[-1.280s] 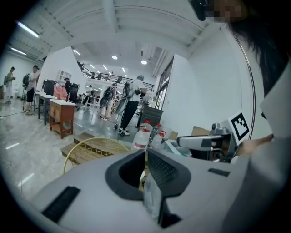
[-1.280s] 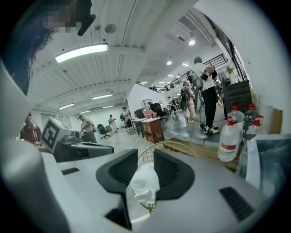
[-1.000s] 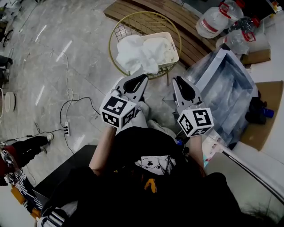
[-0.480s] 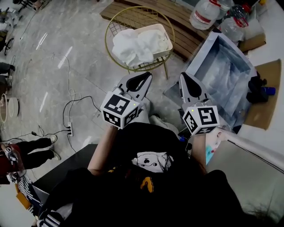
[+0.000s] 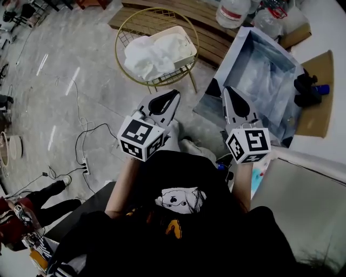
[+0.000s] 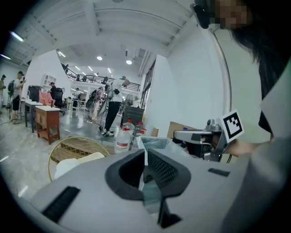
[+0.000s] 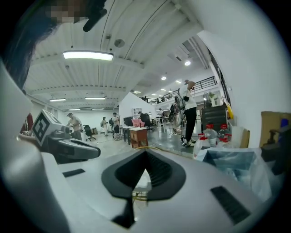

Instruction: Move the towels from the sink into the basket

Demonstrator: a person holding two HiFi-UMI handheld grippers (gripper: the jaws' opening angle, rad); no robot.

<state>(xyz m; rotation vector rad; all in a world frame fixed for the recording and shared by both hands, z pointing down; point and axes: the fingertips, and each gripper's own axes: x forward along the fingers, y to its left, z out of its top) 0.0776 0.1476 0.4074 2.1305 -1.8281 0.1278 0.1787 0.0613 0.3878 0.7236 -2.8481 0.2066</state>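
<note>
Both grippers have swung to the right since a second ago, away from the basket and toward the sink, and the basket now sits further left in the head view.

From where I stand, the widest free room is on the left. It is bare grey polished floor (image 5: 65,81), crossed only by black cables running to a white power strip (image 5: 82,160). A bystander's dark-trousered legs (image 5: 51,192) are cut off near the lower left corner.

Next comes the round gold wire basket (image 5: 124,39) with a cream plastic tub (image 5: 186,40) inside it. The white towels (image 5: 148,57) lie heaped in that tub, spilling over its near left rim. A brown slatted wooden platform (image 5: 208,40) runs behind the basket.

The left gripper (image 5: 174,93) hangs just this side of the basket, apart from it, jaws pressed together with nothing in them. The right gripper (image 5: 227,89) has its jaws closed and empty too, its tip over the near left corner of the silver rectangular sink (image 5: 231,54). That sink is lined with crumpled clear plastic, and I cannot tell whether any towel lies in it.

Clear water bottles with red caps (image 5: 232,11) are cut by the top edge. On the far right a brown cardboard sheet (image 5: 319,111) carries a dark object (image 5: 305,89) too small to identify.
</note>
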